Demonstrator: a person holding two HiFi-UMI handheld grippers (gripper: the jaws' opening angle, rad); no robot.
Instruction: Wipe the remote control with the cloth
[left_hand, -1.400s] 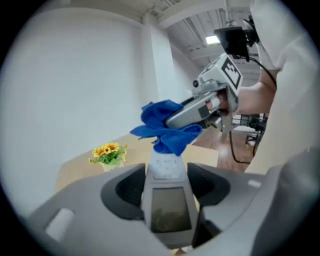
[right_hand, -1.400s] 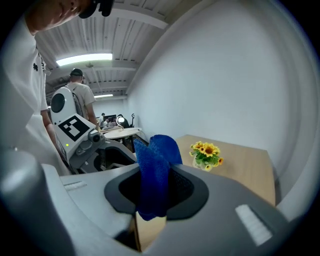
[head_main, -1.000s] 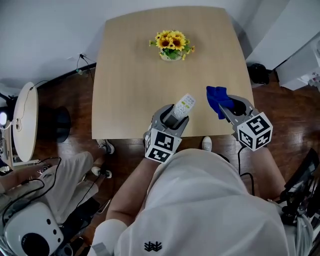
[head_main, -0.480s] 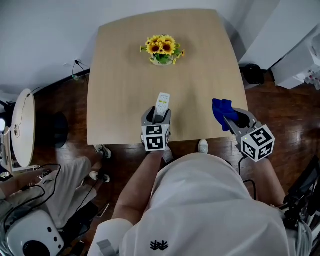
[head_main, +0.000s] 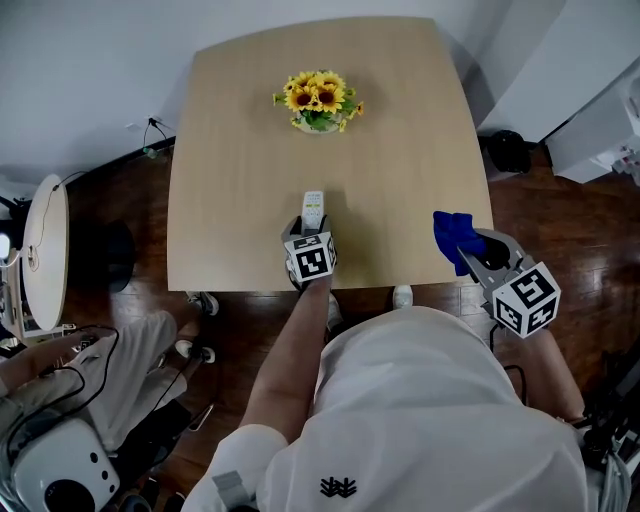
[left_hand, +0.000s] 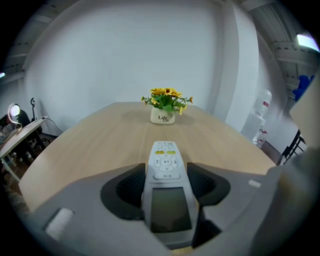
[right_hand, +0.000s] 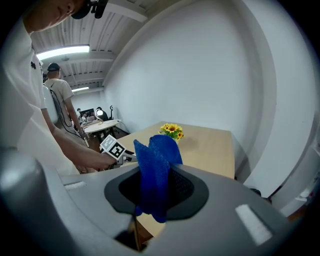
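Observation:
A white remote control (head_main: 313, 208) (left_hand: 165, 175) with a small screen and yellow buttons lies lengthwise between the jaws of my left gripper (head_main: 311, 228) (left_hand: 166, 186), which is shut on it low over the near part of the wooden table (head_main: 250, 200). The remote points towards the flowers. My right gripper (head_main: 470, 243) (right_hand: 156, 187) hovers at the table's near right corner, shut on a bunched blue cloth (head_main: 455, 236) (right_hand: 155, 170) that sticks up out of the jaws. The cloth and the remote are well apart.
A small white pot of sunflowers (head_main: 316, 100) (left_hand: 165, 106) stands at the far middle of the table. A round white side table (head_main: 45, 250) and cables sit on the dark floor at the left. Other people stand in the background (right_hand: 57, 100).
My left gripper has rolled level and sunk towards the table with the remote, which now points straight at the flowers. The right gripper has drifted right, away from the remote, with the cloth.

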